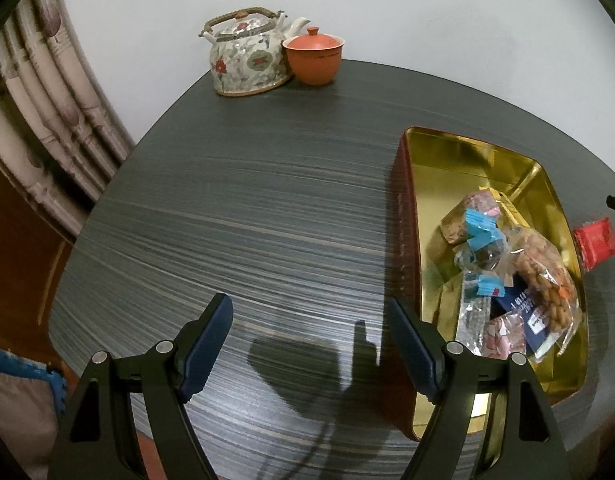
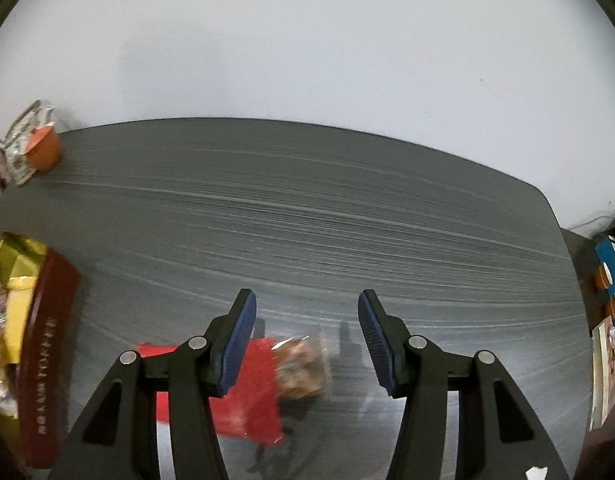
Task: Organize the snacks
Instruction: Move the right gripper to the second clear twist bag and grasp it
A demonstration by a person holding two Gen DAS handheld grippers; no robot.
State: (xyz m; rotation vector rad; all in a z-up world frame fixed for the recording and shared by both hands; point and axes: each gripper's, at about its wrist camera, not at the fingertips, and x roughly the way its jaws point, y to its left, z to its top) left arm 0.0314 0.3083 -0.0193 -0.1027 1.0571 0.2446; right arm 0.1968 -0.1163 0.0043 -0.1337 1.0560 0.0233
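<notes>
A red tin with a gold inside (image 1: 431, 152) stands on the dark table and holds several snack packets, among them a clear bag of nuts (image 1: 543, 272). My left gripper (image 1: 309, 320) is open and empty above the table, just left of the tin. My right gripper (image 2: 305, 316) is open and empty above a red packet (image 2: 253, 392) and a clear bag of brown snacks (image 2: 301, 368), both on the table right of the tin (image 2: 43, 344). The red packet also shows in the left wrist view (image 1: 597, 242).
A flowered teapot (image 1: 247, 56) and an orange lidded cup (image 1: 313, 56) stand at the table's far left corner by the white wall. A curtain (image 1: 39, 120) hangs left of the table. Other objects (image 2: 607, 292) lie beyond the table's right edge.
</notes>
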